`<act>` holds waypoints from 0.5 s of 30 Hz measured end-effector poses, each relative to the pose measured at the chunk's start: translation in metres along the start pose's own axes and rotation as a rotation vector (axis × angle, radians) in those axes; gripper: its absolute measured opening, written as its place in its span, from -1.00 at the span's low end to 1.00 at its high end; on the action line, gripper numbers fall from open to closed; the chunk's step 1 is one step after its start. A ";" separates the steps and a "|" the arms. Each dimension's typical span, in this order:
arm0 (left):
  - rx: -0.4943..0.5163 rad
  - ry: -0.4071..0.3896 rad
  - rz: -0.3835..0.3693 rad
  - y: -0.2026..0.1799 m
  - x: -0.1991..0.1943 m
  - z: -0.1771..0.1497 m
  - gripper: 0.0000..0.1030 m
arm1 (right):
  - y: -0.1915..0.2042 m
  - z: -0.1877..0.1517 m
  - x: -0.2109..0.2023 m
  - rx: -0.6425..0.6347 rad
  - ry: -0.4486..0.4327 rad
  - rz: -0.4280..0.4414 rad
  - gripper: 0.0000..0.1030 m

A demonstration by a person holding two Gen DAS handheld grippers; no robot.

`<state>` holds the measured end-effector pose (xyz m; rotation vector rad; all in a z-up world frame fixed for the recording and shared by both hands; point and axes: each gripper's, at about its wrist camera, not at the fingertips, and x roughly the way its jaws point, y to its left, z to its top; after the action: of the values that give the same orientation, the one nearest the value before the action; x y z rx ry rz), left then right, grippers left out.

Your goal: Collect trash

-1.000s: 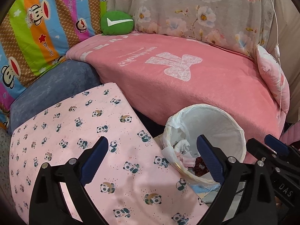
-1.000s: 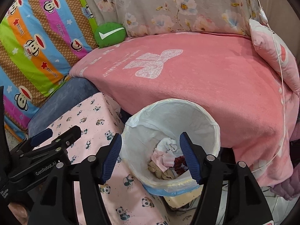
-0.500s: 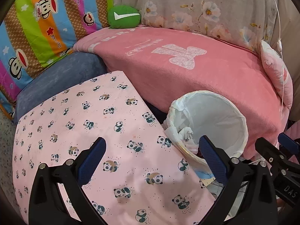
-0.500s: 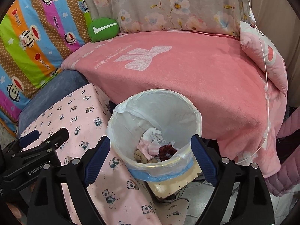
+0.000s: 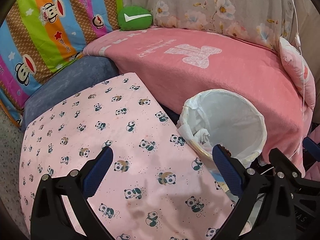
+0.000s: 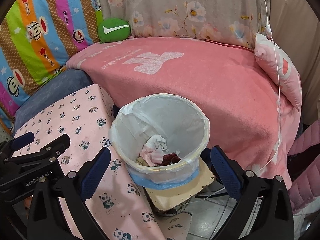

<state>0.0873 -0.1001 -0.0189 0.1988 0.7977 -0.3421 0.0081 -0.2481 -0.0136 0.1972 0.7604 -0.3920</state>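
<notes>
My right gripper (image 6: 160,158) jaws just opened wide, empty over the bin (image 6: 160,136); the liner (image 6: 124,112) might snag them.

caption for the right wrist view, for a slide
Open right gripper above a lined trash bin holding crumpled tissues, beside a panda-print cloth.

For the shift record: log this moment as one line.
right gripper: open, jaws just widened, empty | left gripper: open, empty | trash bin: crumpled trash inside
</notes>
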 end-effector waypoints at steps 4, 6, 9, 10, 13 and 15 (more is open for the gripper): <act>-0.001 0.006 0.000 -0.001 -0.001 -0.003 0.85 | -0.001 -0.004 -0.001 0.002 -0.006 -0.005 0.91; -0.002 0.005 0.005 -0.002 -0.002 -0.003 0.85 | -0.004 -0.006 -0.001 0.008 -0.006 -0.007 0.91; 0.000 0.007 0.014 -0.004 -0.002 -0.005 0.85 | -0.007 -0.007 -0.001 0.012 -0.001 -0.013 0.91; 0.000 0.005 0.015 -0.004 -0.003 -0.005 0.85 | -0.008 -0.007 -0.002 0.012 -0.001 -0.015 0.91; -0.005 0.003 0.014 -0.004 -0.003 -0.005 0.85 | -0.010 -0.009 -0.002 0.016 0.002 -0.018 0.91; -0.008 0.002 0.016 -0.004 -0.003 -0.006 0.85 | -0.010 -0.010 -0.002 0.012 0.006 -0.020 0.91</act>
<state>0.0796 -0.1017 -0.0206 0.1982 0.7989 -0.3238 -0.0038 -0.2539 -0.0196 0.2027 0.7661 -0.4152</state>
